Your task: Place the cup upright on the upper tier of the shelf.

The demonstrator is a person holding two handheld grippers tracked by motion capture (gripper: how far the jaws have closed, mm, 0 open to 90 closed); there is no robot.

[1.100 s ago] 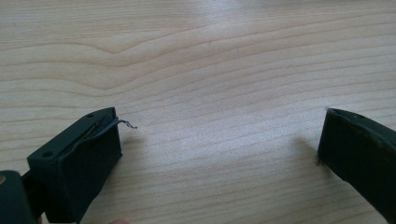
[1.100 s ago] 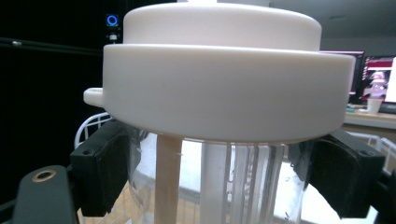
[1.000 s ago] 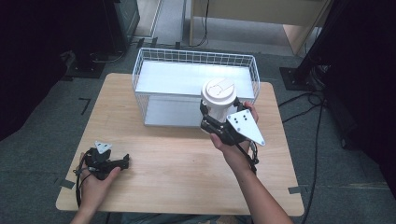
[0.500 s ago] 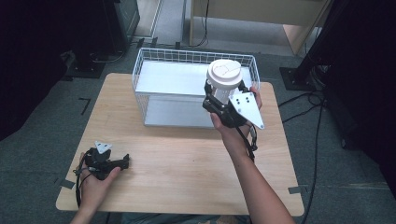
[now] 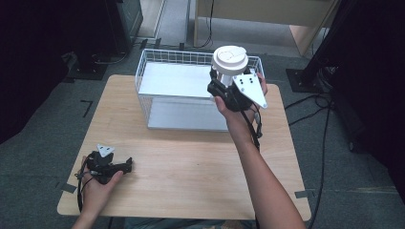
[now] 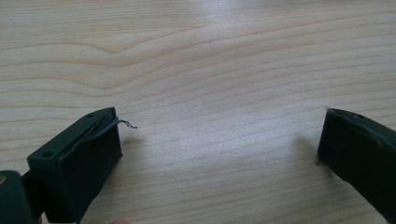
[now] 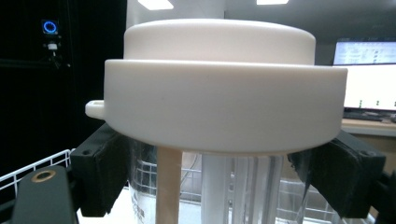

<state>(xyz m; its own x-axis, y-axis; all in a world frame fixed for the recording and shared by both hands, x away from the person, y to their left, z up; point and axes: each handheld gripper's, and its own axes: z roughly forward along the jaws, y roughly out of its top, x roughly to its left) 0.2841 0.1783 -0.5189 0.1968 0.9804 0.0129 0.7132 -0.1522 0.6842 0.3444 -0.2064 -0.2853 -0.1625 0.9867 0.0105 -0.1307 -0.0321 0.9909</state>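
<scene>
Two grippers in your hands. Your right gripper (image 5: 220, 82) clamps clear cup (image 7: 219, 186) just under its white lid (image 5: 230, 58), held upright over right end of wire basket (image 5: 143, 71). Your left gripper (image 5: 125, 166) rests on wooden table (image 5: 191, 162) near left corner, jaws spread wide, empty.

Handheld two-jaw grippers, black bodies.
Right gripper (image 5: 220, 82) carries a grey three-cornered plate with dark holes; left gripper (image 5: 125, 166) likewise; black cables trail from both.
</scene>
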